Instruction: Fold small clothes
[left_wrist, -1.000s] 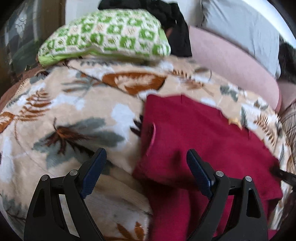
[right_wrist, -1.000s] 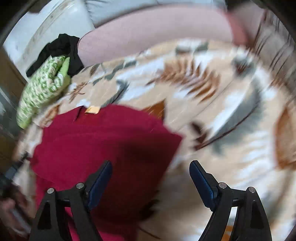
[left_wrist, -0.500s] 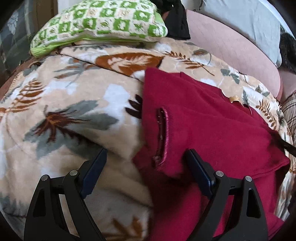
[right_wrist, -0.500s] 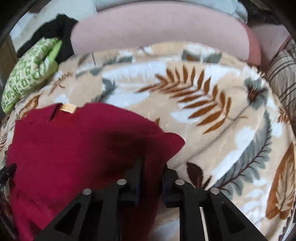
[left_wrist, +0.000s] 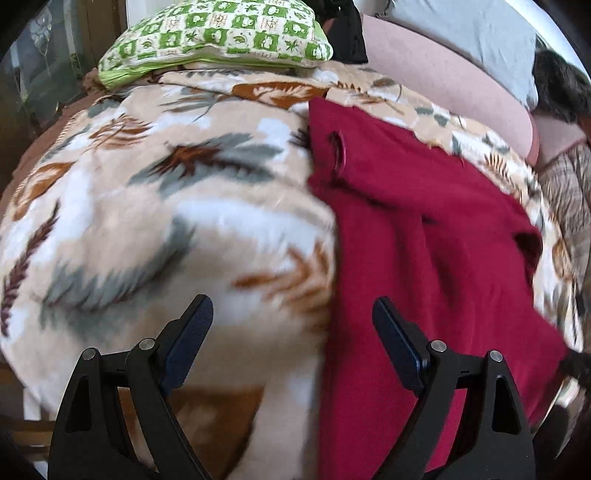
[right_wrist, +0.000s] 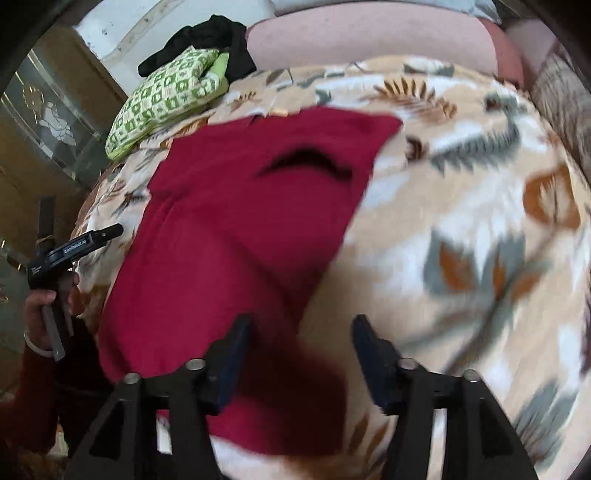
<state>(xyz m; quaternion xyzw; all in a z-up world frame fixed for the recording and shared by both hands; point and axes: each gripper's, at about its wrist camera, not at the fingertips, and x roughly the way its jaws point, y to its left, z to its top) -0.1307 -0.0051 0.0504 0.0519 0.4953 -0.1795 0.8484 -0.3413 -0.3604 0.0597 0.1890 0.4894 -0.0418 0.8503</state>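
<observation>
A soft blanket (left_wrist: 177, 229) with brown and grey leaves covers the bed. A green and white pillow (left_wrist: 221, 37) lies at its far end, touching black clothes (right_wrist: 207, 37). A long pink cushion (right_wrist: 369, 40) lies behind.

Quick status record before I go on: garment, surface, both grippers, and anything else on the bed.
garment: red garment, lying partly folded on the blanket
surface: leaf-print fleece blanket
left gripper: open, nothing between the fingers
right gripper: jaws have just been opening; red cloth shows between the fingers, not gripped
other items: green checked pillow; black cloth behind it
</observation>
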